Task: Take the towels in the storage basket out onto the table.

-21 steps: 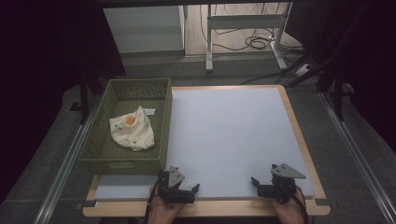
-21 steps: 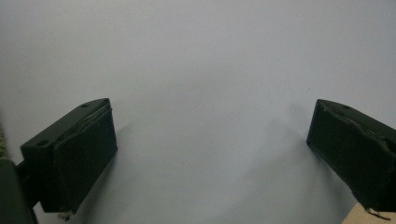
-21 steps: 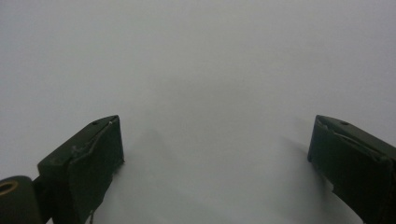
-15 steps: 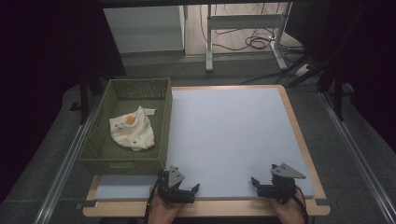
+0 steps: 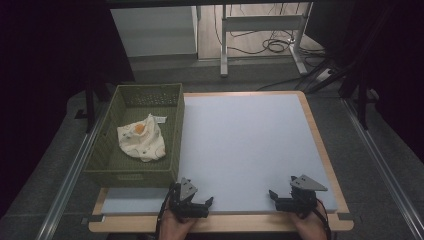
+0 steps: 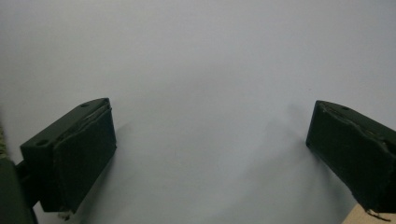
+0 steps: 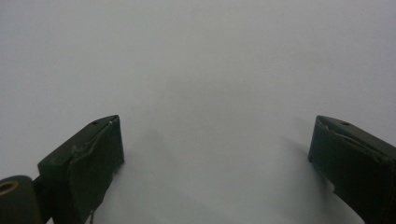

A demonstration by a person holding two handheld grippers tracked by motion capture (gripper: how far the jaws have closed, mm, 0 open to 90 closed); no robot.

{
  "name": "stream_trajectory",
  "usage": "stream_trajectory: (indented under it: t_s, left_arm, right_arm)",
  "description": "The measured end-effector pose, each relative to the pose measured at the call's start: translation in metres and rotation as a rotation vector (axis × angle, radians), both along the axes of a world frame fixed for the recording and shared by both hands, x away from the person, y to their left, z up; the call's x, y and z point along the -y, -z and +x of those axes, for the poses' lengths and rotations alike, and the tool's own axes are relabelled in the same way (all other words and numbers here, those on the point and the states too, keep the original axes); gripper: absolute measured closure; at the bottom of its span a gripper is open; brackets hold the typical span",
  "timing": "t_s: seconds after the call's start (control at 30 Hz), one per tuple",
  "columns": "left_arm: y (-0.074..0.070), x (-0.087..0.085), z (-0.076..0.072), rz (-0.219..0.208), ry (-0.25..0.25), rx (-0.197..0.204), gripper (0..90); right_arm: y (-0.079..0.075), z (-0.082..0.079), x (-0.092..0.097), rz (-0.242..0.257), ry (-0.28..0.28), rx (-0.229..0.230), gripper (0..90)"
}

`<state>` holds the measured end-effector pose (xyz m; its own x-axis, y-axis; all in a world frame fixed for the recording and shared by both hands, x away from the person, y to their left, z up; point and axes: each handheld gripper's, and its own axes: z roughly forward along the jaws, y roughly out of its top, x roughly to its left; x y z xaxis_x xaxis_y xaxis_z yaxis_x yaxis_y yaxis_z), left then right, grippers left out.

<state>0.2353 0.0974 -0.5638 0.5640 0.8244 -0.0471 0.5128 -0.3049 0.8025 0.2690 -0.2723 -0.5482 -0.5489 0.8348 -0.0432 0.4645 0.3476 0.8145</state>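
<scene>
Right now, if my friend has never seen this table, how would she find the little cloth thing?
Start at the big pale table and look to its left side, where a green basket with holes in its walls sits. The cream cloth lies crumpled on the basket's floor. It is the one soft, light thing in there, with an orange spot on top and a small white tag beside it.

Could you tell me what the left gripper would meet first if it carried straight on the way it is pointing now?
Probably nothing soon: the left gripper, jaws open, looks along the bare pale mat. The green basket holding the cloth sits off to its left side, seemingly outside that line, though depth is hard to judge.
</scene>
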Motion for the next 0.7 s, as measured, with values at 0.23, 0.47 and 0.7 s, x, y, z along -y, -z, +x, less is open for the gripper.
stream_trajectory:
  t_s: [0.23, 0.47, 0.7]
  left_arm:
    - [0.000, 0.000, 0.000, 0.001, 0.004, 0.001, 1.5]
    - [-0.003, 0.000, 0.001, 0.018, 0.037, -0.015, 0.1]
    - [-0.014, 0.002, 0.002, 0.018, 0.070, -0.013, 1.3]
  right_arm:
    - [0.000, 0.000, 0.000, -0.001, 0.000, 0.000, 3.3]
    - [0.000, 0.000, 0.000, -0.001, -0.002, 0.000, 3.3]
    - [0.000, 0.000, 0.000, -0.001, -0.002, 0.000, 3.4]
